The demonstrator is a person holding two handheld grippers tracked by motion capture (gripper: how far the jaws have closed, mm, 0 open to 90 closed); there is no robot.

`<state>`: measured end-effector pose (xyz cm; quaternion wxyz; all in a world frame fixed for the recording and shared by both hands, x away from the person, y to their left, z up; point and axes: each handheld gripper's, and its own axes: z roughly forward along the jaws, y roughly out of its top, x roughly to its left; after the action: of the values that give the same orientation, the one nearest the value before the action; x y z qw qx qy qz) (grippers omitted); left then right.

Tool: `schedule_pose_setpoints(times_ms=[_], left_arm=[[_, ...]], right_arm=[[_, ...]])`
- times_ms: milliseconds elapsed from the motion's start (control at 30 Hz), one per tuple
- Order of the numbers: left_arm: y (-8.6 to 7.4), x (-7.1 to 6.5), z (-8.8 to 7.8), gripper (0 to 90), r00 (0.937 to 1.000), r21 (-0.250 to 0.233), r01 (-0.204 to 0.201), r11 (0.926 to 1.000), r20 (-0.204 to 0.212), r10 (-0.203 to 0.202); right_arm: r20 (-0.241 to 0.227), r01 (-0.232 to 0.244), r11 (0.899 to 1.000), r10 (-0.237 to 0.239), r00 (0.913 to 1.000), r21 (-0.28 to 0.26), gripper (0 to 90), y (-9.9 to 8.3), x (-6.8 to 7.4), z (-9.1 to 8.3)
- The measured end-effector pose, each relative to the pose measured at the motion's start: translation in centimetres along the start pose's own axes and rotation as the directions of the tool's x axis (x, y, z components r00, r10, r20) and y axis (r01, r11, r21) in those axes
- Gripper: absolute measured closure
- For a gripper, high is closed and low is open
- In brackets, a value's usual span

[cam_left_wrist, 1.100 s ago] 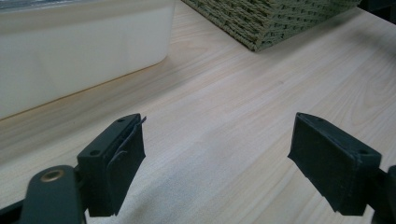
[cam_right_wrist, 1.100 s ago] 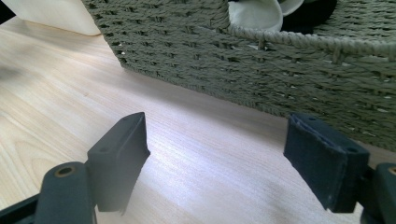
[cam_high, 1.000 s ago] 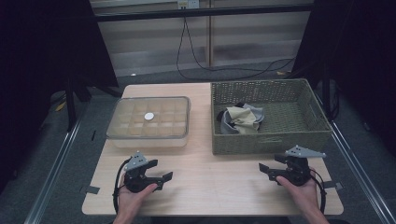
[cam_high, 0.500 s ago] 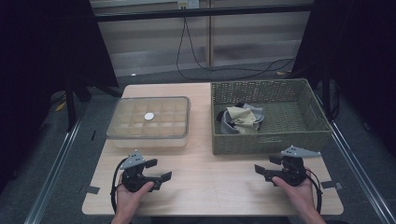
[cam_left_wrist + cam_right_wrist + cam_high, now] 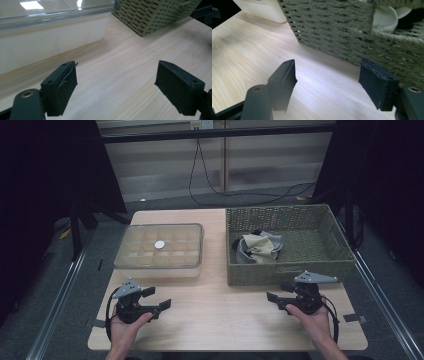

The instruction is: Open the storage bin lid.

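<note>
Two tools rest low over a pale wooden counter [image 5: 220,320], one in each of the person's hands at its near edge. Largest of the things on it is the rectangular olive-green woven basket [image 5: 290,270] at the far right, holding a crumpled bundle of beige, grey and black cloth [image 5: 259,247] toward its left end. Just to the left of the basket, apart from it, stands the clear lidded plastic box [image 5: 160,251] with a gridded inside and a small white round disc [image 5: 159,244] on its lid. The left tool [image 5: 159,299] sits in front of the box's near-left corner, jaws spread wide with bare wood between them; in the left gripper view the box wall [image 5: 50,42] lies just ahead. The right tool [image 5: 281,293] lies close before the basket's front wall [image 5: 342,32]; its jaws have just been closing a little yet stand apart, nothing between them.
</note>
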<state>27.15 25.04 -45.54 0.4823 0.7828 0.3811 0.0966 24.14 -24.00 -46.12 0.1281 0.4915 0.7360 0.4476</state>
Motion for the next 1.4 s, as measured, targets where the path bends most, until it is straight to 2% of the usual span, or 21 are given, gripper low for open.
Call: schedule_pose_setpoints(times_ms=[100,233,433,467,500,533,567,667,767,867,900,1000,1033,1200,1267,1400], left_arm=[[0.2,0.2,-0.4,15.9,1.0000,0.005,-0.007,1.0000,-0.002,0.007],[0.6,0.5,-0.9,15.9,0.9997,0.017,-0.025,0.9995,-0.008,0.025],[0.8,1.1,-1.8,17.4,0.9998,0.015,-0.016,0.9998,-0.010,0.016],[0.9,1.3,-2.0,22.6,0.9998,0.012,-0.019,0.9998,-0.001,0.019],[0.9,1.5,-2.4,22.6,0.9997,-0.008,-0.019,0.9998,0.017,0.019],[0.9,1.5,-2.4,21.2,0.9997,-0.008,-0.019,0.9998,0.017,0.019],[1.0,1.7,-2.7,21.1,0.9998,-0.004,-0.018,0.9998,0.001,0.018],[1.1,2.1,-2.9,20.5,1.0000,-0.005,-0.008,1.0000,-0.001,0.008],[1.2,2.7,-3.5,20.6,0.9998,-0.008,0.000,1.0000,-0.021,-0.001],[1.4,3.0,-3.9,20.6,0.9996,-0.008,-0.001,1.0000,-0.030,0.001],[1.6,3.4,-4.3,20.6,0.9995,-0.016,0.015,0.9998,-0.029,-0.016],[1.8,3.9,-4.7,20.6,0.9987,-0.025,0.026,0.9994,-0.044,-0.027],[1.9,4.6,-5.1,20.6,0.9980,-0.028,0.038,0.9989,-0.049,-0.040],[2.0,5.4,-5.5,20.4,0.9970,-0.001,0.042,0.9991,-0.065,-0.042],[2.0,5.7,-5.6,19.4,0.9968,0.011,0.037,0.9993,-0.071,-0.036],[2.1,6.4,-5.8,18.9,0.9957,0.012,0.047,0.9988,-0.081,-0.046]], right_arm=[[-0.003,0.012,1.000,-0.012,0.9999,-0.007,29.6,0.6,0.3,0.1],[-0.031,0.020,1.000,-0.020,0.9993,-0.019,29.6,1.4,0.8,0.4],[-0.049,0.029,0.999,-0.030,0.9983,-0.022,29.9,2.1,1.4,0.6],[-0.060,0.037,0.999,-0.038,0.9975,-0.025,30.9,2.4,1.6,0.7],[-0.065,0.041,0.999,-0.043,0.9970,-0.023,33.3,2.6,1.7,0.8],[-0.065,0.041,0.999,-0.043,0.9970,-0.023,33.3,2.6,1.7,0.8],[-0.082,0.035,0.999,-0.036,0.9960,-0.025,35.3,2.9,1.9,1.0],[-0.093,0.039,0.999,-0.042,0.9948,-0.028,35.4,3.2,2.2,1.2],[-0.110,0.062,0.997,-0.066,0.9918,-0.035,36.2,4.2,2.9,1.5],[-0.107,0.061,0.998,-0.063,0.9922,-0.027,36.3,4.8,3.4,1.8],[-0.112,0.069,0.997,-0.071,0.9912,-0.017,36.3,5.4,3.8,2.1],[-0.116,0.078,0.997,-0.079,0.9901,-0.012,36.4,6.0,4.1,2.4],[-0.122,0.083,0.996,-0.085,0.9889,-0.018,37.0,6.7,4.3,2.7],[-0.135,0.097,0.995,-0.099,0.9859,-0.024,37.8,8.1,4.7,3.5],[-0.126,0.107,0.994,-0.109,0.9860,-0.025,37.6,8.7,5.0,3.9],[-0.146,0.107,0.993,-0.112,0.9829,-0.042,37.6,9.9,5.5,4.8]])
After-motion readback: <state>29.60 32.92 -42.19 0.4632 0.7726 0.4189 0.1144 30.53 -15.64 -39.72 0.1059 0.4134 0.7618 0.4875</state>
